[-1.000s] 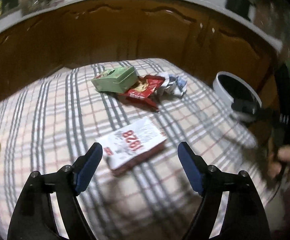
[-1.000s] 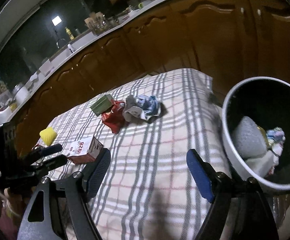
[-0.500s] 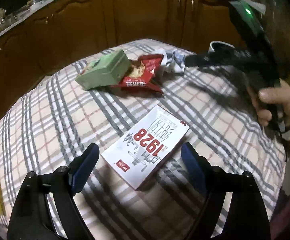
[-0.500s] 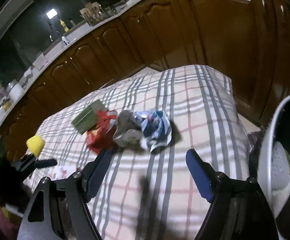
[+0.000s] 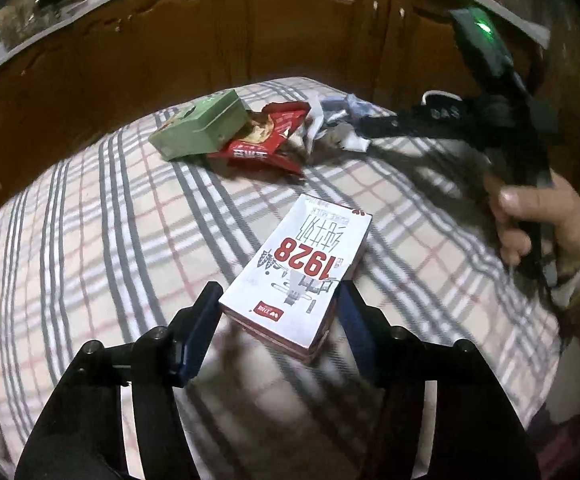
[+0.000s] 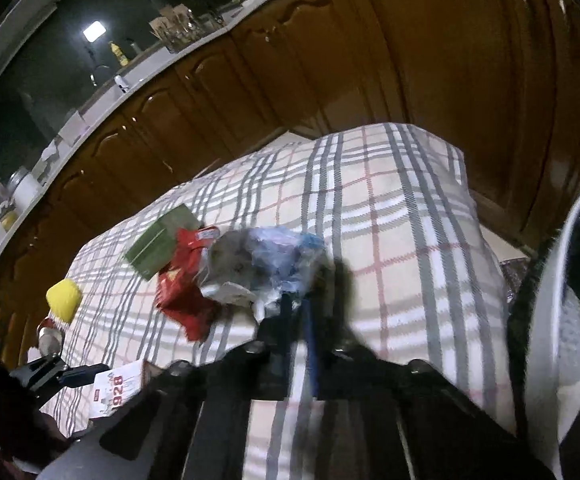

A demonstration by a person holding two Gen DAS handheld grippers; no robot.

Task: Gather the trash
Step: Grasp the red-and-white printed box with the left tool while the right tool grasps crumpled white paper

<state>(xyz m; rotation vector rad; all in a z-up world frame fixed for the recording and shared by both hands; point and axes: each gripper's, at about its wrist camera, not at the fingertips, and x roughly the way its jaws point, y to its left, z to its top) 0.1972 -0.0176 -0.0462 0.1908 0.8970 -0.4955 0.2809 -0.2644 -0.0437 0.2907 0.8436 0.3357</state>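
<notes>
Milk carton [image 5: 301, 276] lies flat on the plaid cloth [image 5: 90, 240]; its near end is between the left gripper [image 5: 278, 320] jaws, which are closing, pads right at its sides but contact unclear through blur. Right gripper [image 6: 297, 312] jaws are closed at the near edge of the crumpled wrapper [image 6: 258, 268]; whether a fold is pinched is hidden by shadow and blur.

Beyond the carton: red snack bag [image 5: 270, 140], green box [image 5: 198, 124] overlapping its left side, wrapper on its right. Yellow thing [image 6: 64, 300] left of the carton, cut off in the left view. Bin [image 6: 557, 320] right of the carton, cut by the frame edge, contents unclear. Hand [image 5: 537, 220] on the right gripper's handle.

Cloth bare between carton and pile; it drops off toward the cabinets [image 5: 290, 32] beyond.
</notes>
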